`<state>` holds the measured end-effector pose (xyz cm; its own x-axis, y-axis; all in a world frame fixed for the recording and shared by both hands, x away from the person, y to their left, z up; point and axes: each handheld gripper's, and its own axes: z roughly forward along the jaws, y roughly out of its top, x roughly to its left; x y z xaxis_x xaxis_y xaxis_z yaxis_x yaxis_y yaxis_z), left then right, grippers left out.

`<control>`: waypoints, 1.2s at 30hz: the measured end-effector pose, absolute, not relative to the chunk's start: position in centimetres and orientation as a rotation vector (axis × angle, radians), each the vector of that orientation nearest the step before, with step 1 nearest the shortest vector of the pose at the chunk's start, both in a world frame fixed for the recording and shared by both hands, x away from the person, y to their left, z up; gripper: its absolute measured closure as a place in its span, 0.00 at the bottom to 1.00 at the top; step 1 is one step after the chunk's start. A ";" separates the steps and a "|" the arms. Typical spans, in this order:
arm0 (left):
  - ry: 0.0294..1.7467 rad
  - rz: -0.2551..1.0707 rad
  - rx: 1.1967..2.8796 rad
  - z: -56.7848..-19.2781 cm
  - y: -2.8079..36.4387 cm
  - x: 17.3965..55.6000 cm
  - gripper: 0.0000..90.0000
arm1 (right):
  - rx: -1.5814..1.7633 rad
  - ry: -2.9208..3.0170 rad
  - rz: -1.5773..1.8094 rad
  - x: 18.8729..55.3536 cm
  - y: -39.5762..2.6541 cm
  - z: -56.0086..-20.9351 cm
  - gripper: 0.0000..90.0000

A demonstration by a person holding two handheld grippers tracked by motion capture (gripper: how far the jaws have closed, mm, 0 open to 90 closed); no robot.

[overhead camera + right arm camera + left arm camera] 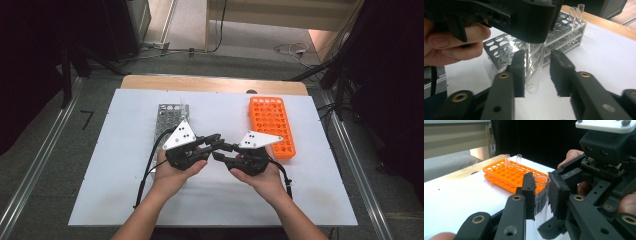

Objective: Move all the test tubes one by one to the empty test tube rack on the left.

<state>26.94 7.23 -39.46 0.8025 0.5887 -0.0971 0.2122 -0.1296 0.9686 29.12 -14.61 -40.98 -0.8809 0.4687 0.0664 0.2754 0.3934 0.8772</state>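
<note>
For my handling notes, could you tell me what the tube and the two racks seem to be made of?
Tube: clear and glossy, glass or plastic; the rack shows through it. Orange rack: likely moulded matte plastic. Grey rack: looks like metal, with a dull sheen.

Racks: 2, i.e. 1 orange rack (272, 125) nr table's right edge, 1 metal rack (169, 121) left of ctr. Clear tubes: 5, i.e. 2 in orange, 2 in metal, 1 held tube (541, 195). Grippers: 2.
</note>
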 end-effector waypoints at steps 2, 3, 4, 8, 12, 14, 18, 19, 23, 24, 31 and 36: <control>0.638 0.371 1.700 -39.5 7.4 27.0 0.84 | 0.660 2.457 1.485 29.2 -14.7 -41.0 0.51; 0.640 0.370 1.697 -39.5 7.4 27.1 0.84 | 0.660 2.457 1.485 29.2 -14.7 -41.0 0.51; 0.639 0.378 1.702 -39.5 7.6 27.1 0.84 | 0.658 2.460 1.492 29.2 -14.7 -41.0 0.46; 0.655 0.382 1.692 -39.4 7.8 27.3 0.84 | 0.651 2.452 1.499 29.3 -14.9 -41.0 0.28; 0.671 0.390 1.687 -39.4 8.1 27.6 0.84 | 0.681 2.422 1.479 29.5 -15.4 -41.0 0.12; 0.683 0.392 1.684 -39.4 8.4 27.8 0.84 | 0.705 2.411 1.498 29.8 -16.0 -41.1 0.07; 0.701 0.405 1.671 -39.2 9.1 28.1 0.84 | 0.730 2.394 1.523 30.5 -17.6 -41.3 0.00; 0.706 0.412 1.673 -39.2 9.4 28.2 0.84 | 0.730 2.394 1.523 30.5 -17.6 -41.3 0.00; 0.725 0.431 1.662 -39.1 10.1 28.5 0.84 | 0.758 2.370 1.520 30.9 -18.9 -41.2 0.00; 0.731 0.434 1.658 -39.1 10.3 28.6 0.84 | 0.761 2.365 1.518 31.0 -19.2 -41.2 0.00; 0.774 0.475 1.633 -38.9 11.6 29.5 0.84 | 0.798 2.331 1.503 31.6 -21.1 -41.3 0.00; 0.800 0.509 1.631 -38.6 12.1 30.3 0.84 | 0.816 2.317 1.504 32.0 -22.3 -41.3 0.00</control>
<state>30.34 12.09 -38.65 0.6691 0.7368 -0.0971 0.2236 -0.0750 0.9718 31.95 -22.33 -41.35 -0.8081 0.5832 0.0826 0.3129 0.3062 0.8991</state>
